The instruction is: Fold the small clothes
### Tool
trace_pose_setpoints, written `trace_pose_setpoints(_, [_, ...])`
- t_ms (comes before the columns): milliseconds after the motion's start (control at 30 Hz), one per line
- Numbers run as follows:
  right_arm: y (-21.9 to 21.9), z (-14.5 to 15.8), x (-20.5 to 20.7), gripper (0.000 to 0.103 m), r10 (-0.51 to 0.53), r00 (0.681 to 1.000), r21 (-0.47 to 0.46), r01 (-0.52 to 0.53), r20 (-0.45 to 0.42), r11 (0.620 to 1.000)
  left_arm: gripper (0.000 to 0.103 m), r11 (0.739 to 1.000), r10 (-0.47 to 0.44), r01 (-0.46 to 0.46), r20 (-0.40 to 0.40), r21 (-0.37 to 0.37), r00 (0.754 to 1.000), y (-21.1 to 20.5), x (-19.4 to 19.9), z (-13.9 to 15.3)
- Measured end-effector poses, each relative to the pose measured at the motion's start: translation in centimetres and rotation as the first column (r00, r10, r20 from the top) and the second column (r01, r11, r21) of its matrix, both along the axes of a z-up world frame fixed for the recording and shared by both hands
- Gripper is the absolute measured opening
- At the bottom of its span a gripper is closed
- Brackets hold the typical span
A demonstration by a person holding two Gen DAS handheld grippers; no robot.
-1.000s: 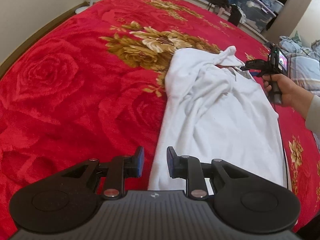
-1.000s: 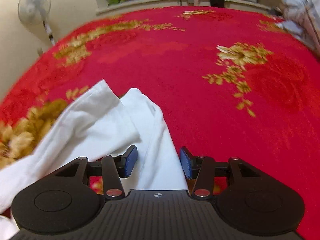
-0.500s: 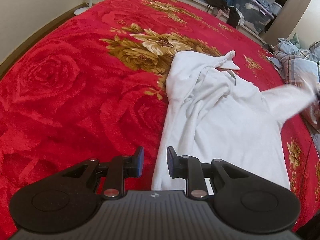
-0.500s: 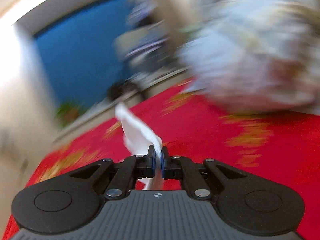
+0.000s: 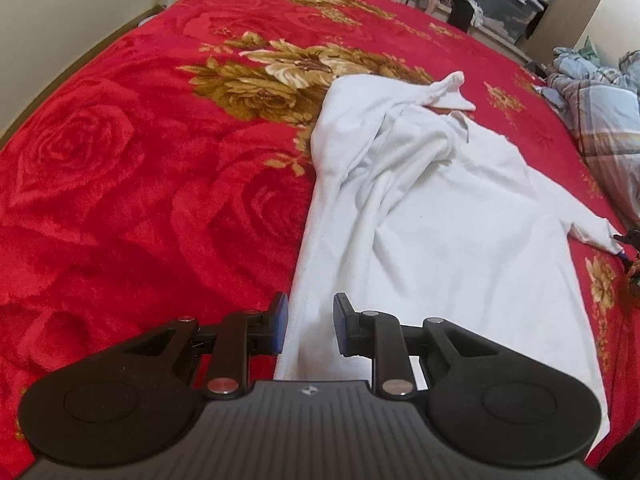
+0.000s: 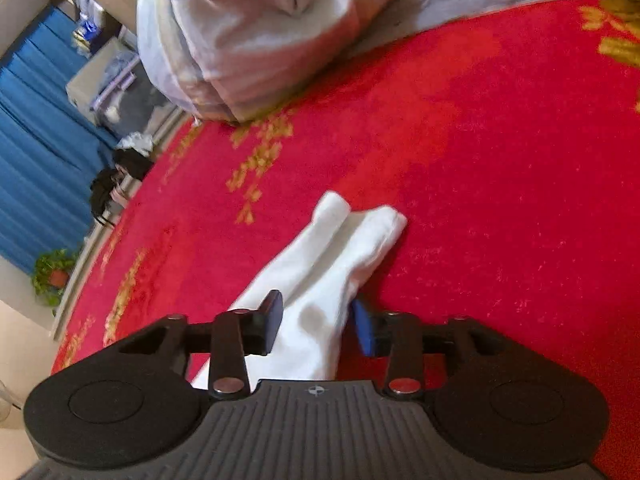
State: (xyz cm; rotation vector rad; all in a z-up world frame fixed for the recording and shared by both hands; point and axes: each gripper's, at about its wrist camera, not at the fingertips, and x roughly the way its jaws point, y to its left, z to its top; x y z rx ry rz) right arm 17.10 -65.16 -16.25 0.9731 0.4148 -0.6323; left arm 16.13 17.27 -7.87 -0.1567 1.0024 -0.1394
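garment: white shirt point(image 5: 440, 216) lies spread on the red floral bed cover point(image 5: 140, 168), body mostly flat, upper part bunched and creased, one sleeve point(image 6: 332, 252) drawn out sideways
left gripper point(image 5: 307, 326): jaws apart, holding nothing — poised over the near hem at the shirt's left edge
right gripper point(image 6: 316, 326): jaws apart, straddling the sleeve; cloth sits between the pads but isn't pinched
clutter: striped bedding point(image 6: 256, 36) heaped beyond the sleeve end, apart from it
handling: light, limp, thin cotton by the look — no stiffness, will sag and drag on the plush cover, creases easily, not fragile
grip points: pinch hem corners or the sleeve cuff, where seams double the fabric; a mid-panel pinch would likely just bunch it
stage: judged early — still flattening, no fold made yet
risk: bunched collar area may fold in crooked if not smoothed first
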Motion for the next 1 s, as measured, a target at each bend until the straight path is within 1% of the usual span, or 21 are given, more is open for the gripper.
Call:
trace_pose_setpoints(33, [-0.1, 0.0, 0.3, 0.003, 0.010, 1.000, -0.008, -0.010, -0.001, 1.000, 0.027, 1.000, 0.003, -0.003, -0.002, 0.002, 1.000, 0.0, 0.1, -0.1])
trace_pose_setpoints(67, [-0.4, 0.1, 0.4, 0.003, 0.015, 1.000, -0.024, -0.015, -0.009, 1.000, 0.027, 1.000, 0.007, -0.007, -0.002, 0.004, 1.000, 0.0, 0.2, -0.3])
trace_pose_setpoints(133, [-1.2, 1.3, -0.2, 0.002, -0.024, 1.000, -0.094, 0.026, 0.018, 0.995, 0.027, 1.000, 0.010, -0.010, 0.000, 0.001, 1.000, 0.0, 0.3, -0.4])
trace_pose_setpoints(167, [-2.0, 2.0, -0.5, 0.002, -0.065, 0.997, -0.129, 0.069, 0.038, 0.989, 0.027, 1.000, 0.010, -0.010, 0.000, -0.002, 1.000, -0.1, 0.3, -0.4])
trace_pose_setpoints(200, [-2.3, 2.6, -1.0, 0.003, -0.102, 0.994, -0.143, 0.108, 0.043, 0.984, 0.027, 1.000, 0.006, -0.006, 0.000, -0.004, 1.000, -0.1, 0.3, -0.5])
trace_pose_setpoints(267, [-3.2, 2.9, -1.6, 0.004, -0.173, 0.985, -0.172, 0.172, 0.013, 0.970, 0.027, 1.000, -0.010, 0.010, -0.001, -0.005, 1.000, -0.4, 0.4, -0.6])
trace_pose_setpoints(300, [-3.3, 2.7, -1.6, 0.008, -0.180, 0.984, -0.187, 0.175, -0.008, 0.967, 0.027, 1.000, -0.016, 0.016, -0.003, -0.004, 1.000, -0.5, 0.4, -0.7])
trace_pose_setpoints(367, [-3.2, 2.6, -1.8, 0.008, -0.163, 0.986, -0.169, 0.154, -0.042, 0.974, 0.027, 1.000, -0.025, 0.025, -0.007, -0.010, 1.000, -0.7, 0.5, -0.7])
trace_pose_setpoints(433, [-2.2, 3.8, -1.9, 0.008, -0.178, 0.982, -0.194, 0.165, -0.056, 0.967, 0.027, 0.999, -0.023, 0.023, 0.002, -0.026, 1.000, -0.7, 0.7, -0.6])
trace_pose_setpoints(500, [-0.4, 5.9, -1.2, 0.009, -0.155, 0.988, -0.230, 0.145, -0.026, 0.962, 0.027, 0.999, -0.009, 0.011, 0.033, -0.047, 0.999, -0.6, 0.7, 0.1])
trace_pose_setpoints(567, [2.4, 9.0, -0.5, 0.009, -0.085, 0.996, -0.256, 0.088, 0.023, 0.963, 0.027, 0.998, -0.025, 0.030, 0.082, -0.053, 0.996, -0.9, 0.9, 1.0])
trace_pose_setpoints(633, [5.8, 12.0, -0.1, 0.010, 0.007, 0.998, -0.253, 0.009, 0.063, 0.967, 0.027, 0.997, -0.037, 0.044, 0.121, -0.060, 0.992, -1.5, 1.8, 2.1])
trace_pose_setpoints(700, [9.9, 15.0, -0.2, 0.016, 0.121, 0.987, -0.221, -0.095, 0.106, 0.971, 0.027, 0.996, -0.048, 0.060, 0.160, -0.069, 0.986, -2.6, 3.7, 3.4])
trace_pose_setpoints(733, [12.2, 16.3, -0.4, 0.019, 0.176, 0.975, -0.207, -0.146, 0.136, 0.967, 0.027, 0.995, -0.064, 0.076, 0.187, -0.062, 0.980, -3.4, 4.8, 4.1])
trace_pose_setpoints(767, [14.6, 17.6, -0.8, 0.023, 0.243, 0.957, -0.198, -0.210, 0.157, 0.957, 0.027, 0.995, -0.077, 0.089, 0.216, -0.047, 0.973, -4.3, 5.9, 4.7])
trace_pose_setpoints(833, [18.9, 19.1, -1.8, 0.036, 0.350, 0.921, -0.184, -0.319, 0.174, 0.930, 0.027, 0.995, -0.092, 0.101, 0.250, -0.026, 0.964, -6.2, 8.9, 5.5])
trace_pose_setpoints(867, [20.9, 19.3, -1.9, 0.047, 0.419, 0.891, -0.172, -0.391, 0.178, 0.904, 0.027, 0.994, -0.094, 0.105, 0.254, -0.027, 0.963, -7.2, 10.5, 5.8])
trace_pose_setpoints(900, [22.5, 19.2, -2.0, 0.049, 0.471, 0.863, -0.160, -0.447, 0.183, 0.880, 0.027, 0.993, -0.100, 0.112, 0.260, -0.032, 0.960, -8.3, 12.2, 5.9])
trace_pose_setpoints(967, [25.3, 18.1, -2.0, 0.051, 0.542, 0.818, -0.144, -0.522, 0.195, 0.840, 0.027, 0.992, -0.116, 0.126, 0.267, -0.022, 0.957, -10.3, 15.1, 6.0])
trace_pose_setpoints(1000, [26.4, 17.1, -1.8, 0.051, 0.582, 0.790, -0.152, -0.562, 0.191, 0.813, 0.027, 0.991, -0.124, 0.132, 0.266, -0.014, 0.956, -11.6, 16.8, 5.9])
